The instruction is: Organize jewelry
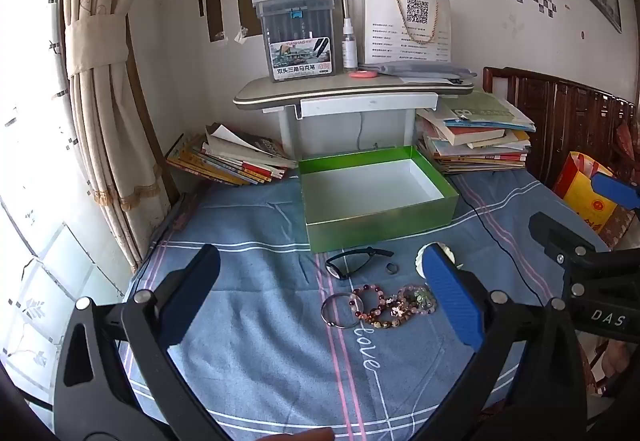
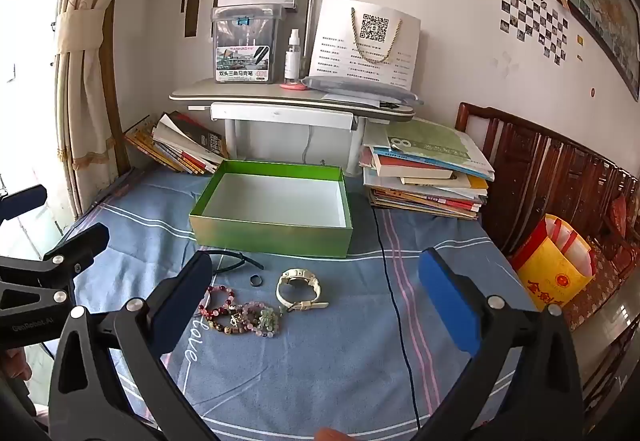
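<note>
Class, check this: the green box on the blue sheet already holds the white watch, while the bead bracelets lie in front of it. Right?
Not quite. The green box is empty; the right wrist view shows the white watch lying on the blue sheet, beside the bead bracelets in front of it.

green box (image 2: 276,233), blue striped sheet (image 2: 320,369)

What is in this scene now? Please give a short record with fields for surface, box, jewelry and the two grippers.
surface: blue striped bedsheet
box: green box, open, nothing inside, behind the jewelry
jewelry: bead bracelets in a cluster; white watch to their right; small dark ring; black watch; metal bangle
left gripper: open, holds nothing
right gripper: open, holds nothing
task state: no jewelry in the box yet
</note>
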Tool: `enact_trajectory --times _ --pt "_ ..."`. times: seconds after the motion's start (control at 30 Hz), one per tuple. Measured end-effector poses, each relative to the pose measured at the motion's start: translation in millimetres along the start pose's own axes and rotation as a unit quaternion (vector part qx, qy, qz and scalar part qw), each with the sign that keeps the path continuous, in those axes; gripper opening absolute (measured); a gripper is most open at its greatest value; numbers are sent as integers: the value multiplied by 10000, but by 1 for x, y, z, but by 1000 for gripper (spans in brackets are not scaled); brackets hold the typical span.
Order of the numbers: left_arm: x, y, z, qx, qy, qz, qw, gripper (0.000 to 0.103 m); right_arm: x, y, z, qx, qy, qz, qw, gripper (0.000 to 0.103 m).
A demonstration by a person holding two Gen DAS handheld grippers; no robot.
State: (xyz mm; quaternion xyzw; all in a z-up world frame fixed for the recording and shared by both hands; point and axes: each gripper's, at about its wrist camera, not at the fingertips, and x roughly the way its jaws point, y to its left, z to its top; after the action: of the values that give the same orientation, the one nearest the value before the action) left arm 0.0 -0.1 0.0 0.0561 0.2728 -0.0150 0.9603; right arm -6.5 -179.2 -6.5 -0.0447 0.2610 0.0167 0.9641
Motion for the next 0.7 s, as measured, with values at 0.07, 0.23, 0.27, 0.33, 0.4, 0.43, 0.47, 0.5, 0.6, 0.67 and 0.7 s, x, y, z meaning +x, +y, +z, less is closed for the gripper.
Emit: enact_trajectory --times 0.07,0.23,0.27,0.33,0.4,0.43,0.47,0.5,0.6,0.67,0.7 --pt "0 0 0 14 6 9 10000 100 0 0 0 3 5 5 10000 101" --pt "0 0 0 13 29 10 10000 100 0 0 0 0 23 18 10000 101" --pt "0 0 0 11 35 9 10000 100 0 0 1 5 28 12 10000 101" --pt "0 0 0 13 38 5 10000 100 -1 0 1 6 36 21 10000 101" --pt "-1 0 0 12 36 10 10000 100 -2 0 1 8 37 17 10000 101" --pt "-1 0 0 10 36 17 10000 100 -2 0 2 8 39 22 10000 101" --pt "-2 0 0 6 39 21 10000 100 -3 1 2 5 39 27 10000 101" --pt "4 -2 -3 4 47 8 10000 100 -3 1 2 -1 38 32 10000 101" --pt "4 -2 -2 -18 53 17 10000 100 -2 1 1 -5 38 36 10000 101" --pt "3 -1 -2 -30 52 21 10000 100 -1 1 0 -6 38 43 10000 101" --pt "3 -1 -3 -32 49 23 10000 100 -1 2 1 -8 40 33 10000 101"
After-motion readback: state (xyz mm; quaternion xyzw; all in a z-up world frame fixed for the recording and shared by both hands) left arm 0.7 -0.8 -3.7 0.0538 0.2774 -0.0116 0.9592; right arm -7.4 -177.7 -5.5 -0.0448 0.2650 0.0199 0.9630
